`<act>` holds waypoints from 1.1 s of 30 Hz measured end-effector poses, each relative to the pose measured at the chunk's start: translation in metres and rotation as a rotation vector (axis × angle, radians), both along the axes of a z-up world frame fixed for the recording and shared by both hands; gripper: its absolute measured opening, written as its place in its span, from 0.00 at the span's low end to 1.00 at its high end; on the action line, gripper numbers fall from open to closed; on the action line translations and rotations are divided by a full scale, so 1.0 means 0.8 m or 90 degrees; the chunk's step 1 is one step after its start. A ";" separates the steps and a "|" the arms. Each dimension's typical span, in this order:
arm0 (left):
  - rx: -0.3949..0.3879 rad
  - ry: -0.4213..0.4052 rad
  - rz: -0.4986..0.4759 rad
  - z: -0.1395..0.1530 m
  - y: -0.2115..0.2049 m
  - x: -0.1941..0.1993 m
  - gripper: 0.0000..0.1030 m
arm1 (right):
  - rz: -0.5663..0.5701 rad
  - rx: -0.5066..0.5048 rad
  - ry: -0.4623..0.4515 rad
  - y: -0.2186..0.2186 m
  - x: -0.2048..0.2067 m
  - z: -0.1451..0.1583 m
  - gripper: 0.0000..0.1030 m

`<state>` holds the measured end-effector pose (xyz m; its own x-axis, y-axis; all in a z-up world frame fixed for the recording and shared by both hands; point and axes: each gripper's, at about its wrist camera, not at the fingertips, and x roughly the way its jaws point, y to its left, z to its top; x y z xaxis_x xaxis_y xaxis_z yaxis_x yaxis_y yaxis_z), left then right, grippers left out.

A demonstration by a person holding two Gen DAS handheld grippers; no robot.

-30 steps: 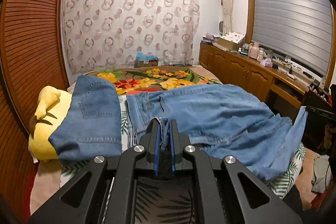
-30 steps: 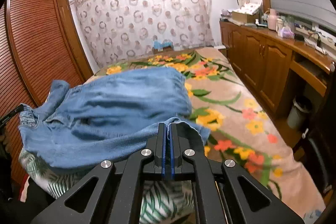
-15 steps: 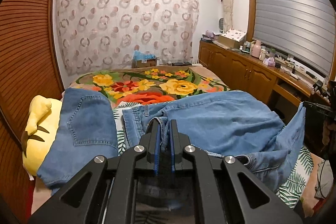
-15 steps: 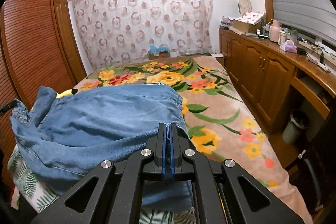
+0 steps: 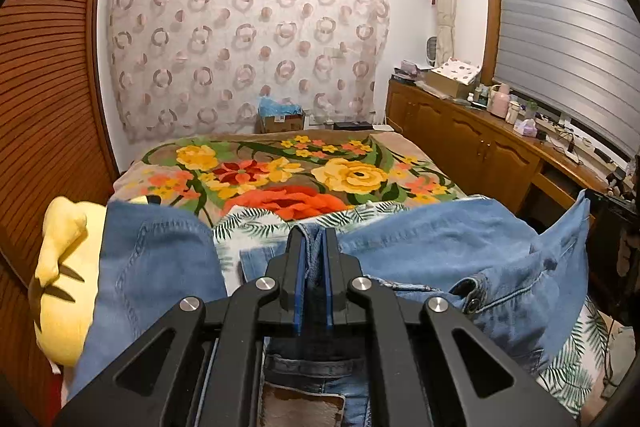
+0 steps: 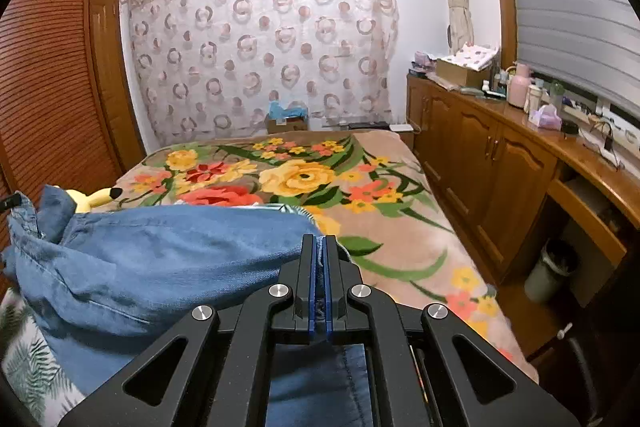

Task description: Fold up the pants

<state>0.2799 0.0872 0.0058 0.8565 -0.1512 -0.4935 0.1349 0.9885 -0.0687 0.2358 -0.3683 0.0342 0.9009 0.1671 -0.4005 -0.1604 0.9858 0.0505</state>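
Note:
Light blue denim pants (image 5: 440, 239) lie bunched across the near end of the bed; they also show in the right wrist view (image 6: 168, 251). My left gripper (image 5: 313, 239) is shut on a fold of the denim near the waistband, with the button (image 5: 474, 305) to its right. One leg (image 5: 156, 275) drapes down on the left. My right gripper (image 6: 319, 247) is shut on the pants' edge at the right side of the bundle. Both hold the fabric lifted off the bed.
The bed has a floral blanket (image 5: 304, 171) and a leaf-print sheet (image 5: 256, 223). A yellow plush toy (image 5: 60, 267) lies at the left. Wooden cabinets (image 6: 500, 163) run along the right, a louvred wardrobe (image 6: 44, 99) on the left. A bin (image 6: 550, 271) stands on the floor.
Both grippers have pulled back toward the bed's near end and risen, dragging the pants with them. More of the floral blanket now shows beyond the denim.

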 end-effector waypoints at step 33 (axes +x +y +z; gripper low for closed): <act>0.042 0.063 0.031 -0.048 0.009 0.086 0.20 | -0.025 -0.102 0.067 0.108 0.165 -0.040 0.02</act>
<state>0.3484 0.0946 -0.0327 0.8088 -0.0753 -0.5833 0.0825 0.9965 -0.0142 0.3674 -0.2822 0.0018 0.8572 0.0590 -0.5116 -0.1232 0.9881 -0.0925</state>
